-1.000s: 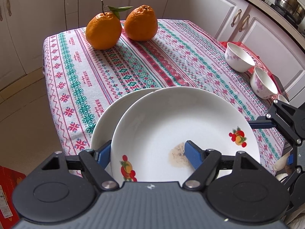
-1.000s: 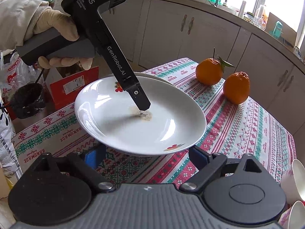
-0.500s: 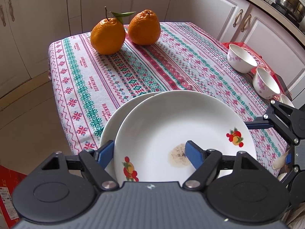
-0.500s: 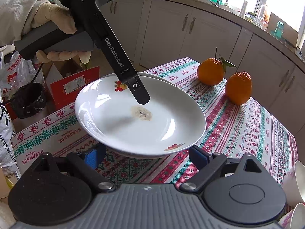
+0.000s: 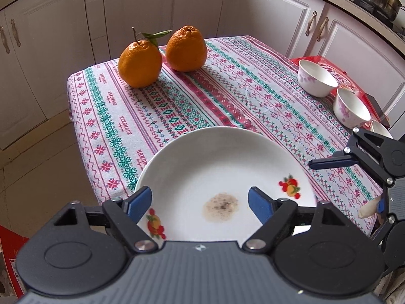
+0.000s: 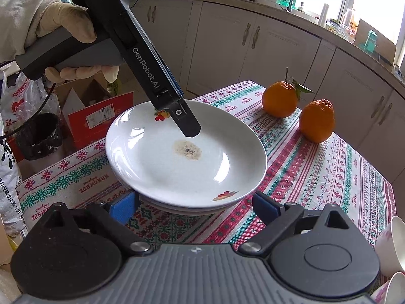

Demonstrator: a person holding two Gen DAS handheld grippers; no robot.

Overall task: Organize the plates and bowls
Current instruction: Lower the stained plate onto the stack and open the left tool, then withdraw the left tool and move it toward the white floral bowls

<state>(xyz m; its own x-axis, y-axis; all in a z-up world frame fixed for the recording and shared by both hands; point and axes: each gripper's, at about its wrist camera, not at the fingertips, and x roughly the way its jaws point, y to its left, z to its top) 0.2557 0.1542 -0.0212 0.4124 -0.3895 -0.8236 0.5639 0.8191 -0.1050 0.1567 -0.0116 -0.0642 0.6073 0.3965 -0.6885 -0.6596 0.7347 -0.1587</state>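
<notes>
White plate (image 5: 222,167) with red fruit motifs; two oranges (image 5: 140,63); tablecloth (image 5: 227,88) striped red, green, white.

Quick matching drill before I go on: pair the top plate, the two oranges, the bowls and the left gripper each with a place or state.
Things:
1. top plate
2. two oranges
3. bowls
4. left gripper

Places or states:
a. at the far end of the tablecloth
b. stacked on another plate, a brown stain in its middle
c. along the cloth's right edge in the left wrist view, by a red bag
d. above the stack, jaws opening, pads clear of the plate

Pairs: 1-b, 2-a, 3-c, 4-d
</notes>
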